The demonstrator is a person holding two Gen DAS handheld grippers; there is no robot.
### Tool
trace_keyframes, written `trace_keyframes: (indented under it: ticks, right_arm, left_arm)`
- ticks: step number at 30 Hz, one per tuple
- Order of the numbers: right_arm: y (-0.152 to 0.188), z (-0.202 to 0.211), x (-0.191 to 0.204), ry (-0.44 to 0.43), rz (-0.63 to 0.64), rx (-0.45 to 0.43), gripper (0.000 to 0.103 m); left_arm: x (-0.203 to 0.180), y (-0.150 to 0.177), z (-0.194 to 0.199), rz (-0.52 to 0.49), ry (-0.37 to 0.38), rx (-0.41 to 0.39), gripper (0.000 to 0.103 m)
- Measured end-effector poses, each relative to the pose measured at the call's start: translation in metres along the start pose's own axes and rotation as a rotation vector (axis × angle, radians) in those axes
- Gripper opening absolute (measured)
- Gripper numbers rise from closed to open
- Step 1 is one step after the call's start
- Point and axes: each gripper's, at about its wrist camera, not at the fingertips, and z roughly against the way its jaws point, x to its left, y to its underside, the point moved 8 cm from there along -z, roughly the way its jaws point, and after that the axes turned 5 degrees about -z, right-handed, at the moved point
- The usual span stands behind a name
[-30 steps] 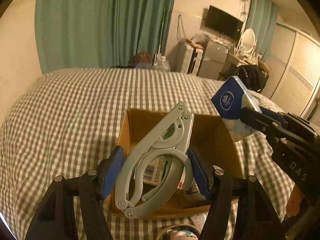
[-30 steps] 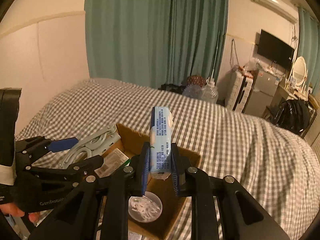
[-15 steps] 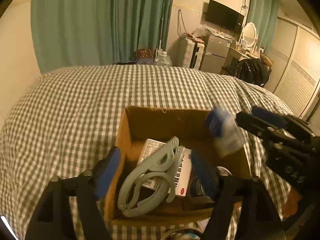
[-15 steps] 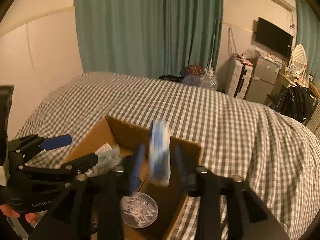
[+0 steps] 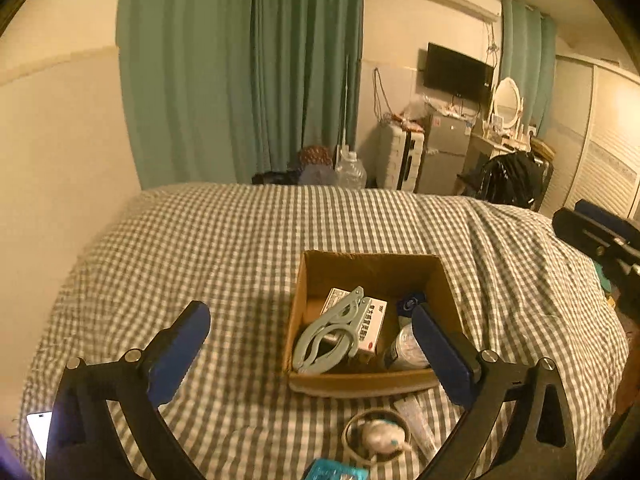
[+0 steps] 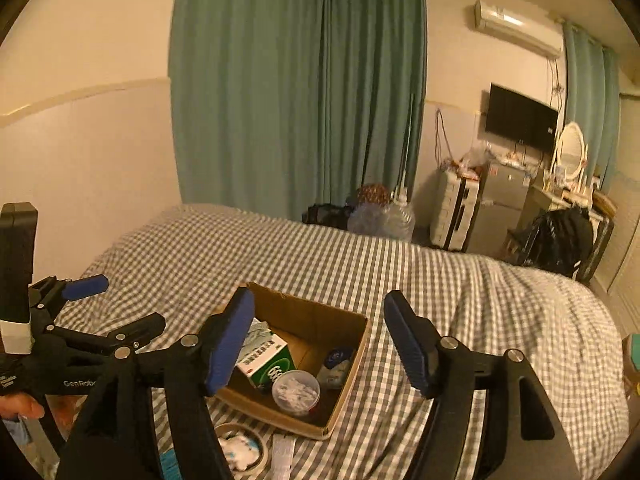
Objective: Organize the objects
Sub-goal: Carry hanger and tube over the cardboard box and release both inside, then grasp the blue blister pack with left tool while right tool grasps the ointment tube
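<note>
Both grippers have dropped their loads: pale folding hanger and blue-white pack lie in the box, jaws wide.

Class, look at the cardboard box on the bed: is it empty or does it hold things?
It holds things. The box contains a grey hanger, a carton and a round tub.

Both wrist views look down, fairly near, at the box on the bed: left from its near-left, right from its near-right. Shared: box, bed, far curtains.
</note>
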Motion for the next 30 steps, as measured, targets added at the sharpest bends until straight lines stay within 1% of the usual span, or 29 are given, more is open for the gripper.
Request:
trace_keyframes:
  ticks: [3,7,9,12,14,18,19,22,24,25,27,30]
  right_arm:
    - [0.005,0.030,0.010,0.003,0.040,-0.030,0.075]
    - [0.028,0.058,0.015,0.028,0.076,-0.036,0.077]
    - [0.040,0.065,0.018,0.023,0.080,-0.038,0.079]
    - [0.064,0.065,0.019,0.000,0.060,-0.008,0.081]
    - [0.078,0.061,0.014,-0.014,0.044,0.014,0.081]
    - [0.112,0.034,0.008,-0.021,0.007,0.085,0.081]
    - [0.127,0.028,0.009,-0.026,-0.007,0.103,0.081]
    - [0.155,0.001,0.002,-0.019,-0.031,0.150,0.081]
    - [0.170,-0.012,0.001,-0.018,-0.041,0.175,0.081]
    - [0.182,-0.021,0.000,-0.015,-0.048,0.194,0.081]
    - [0.202,-0.035,-0.001,-0.022,-0.066,0.235,0.081]
    - [0.223,-0.049,0.002,-0.039,-0.085,0.293,0.081]
  left_arm:
    - [0.007,0.011,0.025,-0.005,-0.017,-0.024,0.103]
    - [0.018,0.034,0.046,0.006,-0.035,-0.026,0.103]
    - [0.021,0.046,0.051,0.012,-0.032,-0.016,0.103]
    - [0.023,0.066,0.050,0.019,-0.042,-0.002,0.103]
    - [0.021,0.079,0.045,0.021,-0.053,0.007,0.103]
    - [0.007,0.110,0.023,0.001,-0.043,0.028,0.103]
    - [0.004,0.118,0.016,0.000,-0.044,0.034,0.103]
    - [-0.006,0.145,-0.006,-0.006,-0.049,0.064,0.103]
    - [-0.012,0.166,-0.021,-0.014,-0.046,0.104,0.103]
    - [-0.016,0.177,-0.029,-0.017,-0.037,0.131,0.103]
    - [-0.023,0.193,-0.038,-0.024,-0.017,0.157,0.103]
    - [-0.034,0.216,-0.051,-0.068,-0.011,0.207,0.103]
